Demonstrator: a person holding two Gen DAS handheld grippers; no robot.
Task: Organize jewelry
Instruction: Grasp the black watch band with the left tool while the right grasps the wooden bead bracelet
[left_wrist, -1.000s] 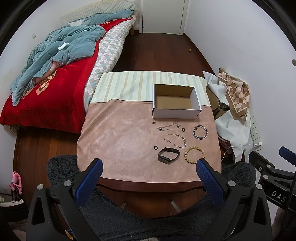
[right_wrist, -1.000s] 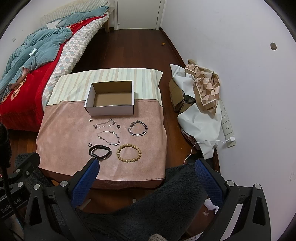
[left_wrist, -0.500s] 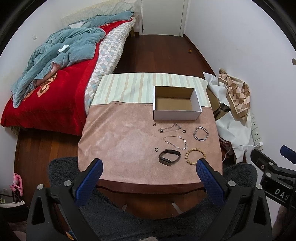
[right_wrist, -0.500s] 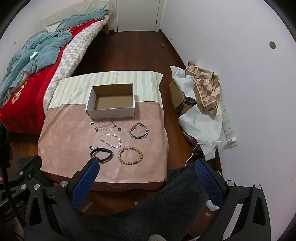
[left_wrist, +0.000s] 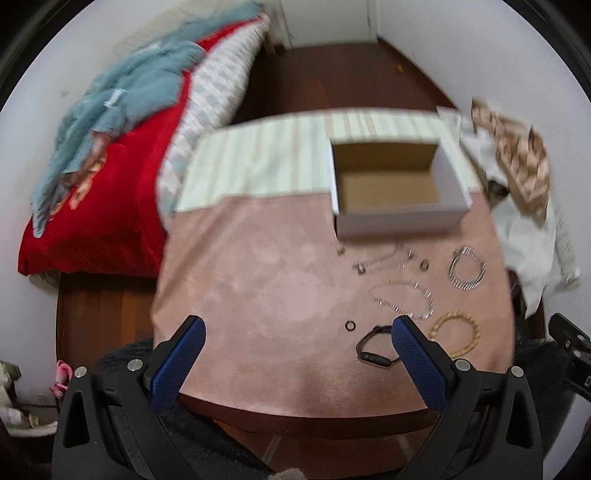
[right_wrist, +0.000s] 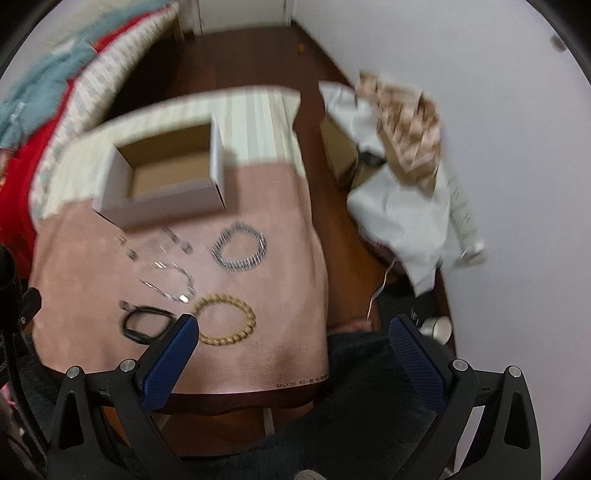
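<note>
An open, empty white cardboard box (left_wrist: 399, 221) (right_wrist: 166, 212) stands on the pink table cloth (left_wrist: 258, 280). In front of it lie several pieces: a silver chain bracelet (left_wrist: 467, 273) (right_wrist: 240, 251), a wooden bead bracelet (left_wrist: 456, 332) (right_wrist: 225, 319), a thin silver chain (left_wrist: 402, 297) (right_wrist: 168, 282), a black band (left_wrist: 376, 349) (right_wrist: 146, 325) and small rings (left_wrist: 350, 325). My left gripper (left_wrist: 295, 328) is open above the table's near edge. My right gripper (right_wrist: 291, 328) is open, its left finger by the bead bracelet.
A bed with a red cover (left_wrist: 110, 177) and teal blanket stands left of the table. White and patterned cloth over cardboard (right_wrist: 402, 177) is heaped by the right wall. A dark fuzzy rug (right_wrist: 351, 406) lies below the table's near edge.
Both grippers have moved forward and down toward the table; the jewelry and box look larger and blurred. Both grippers stay open.
</note>
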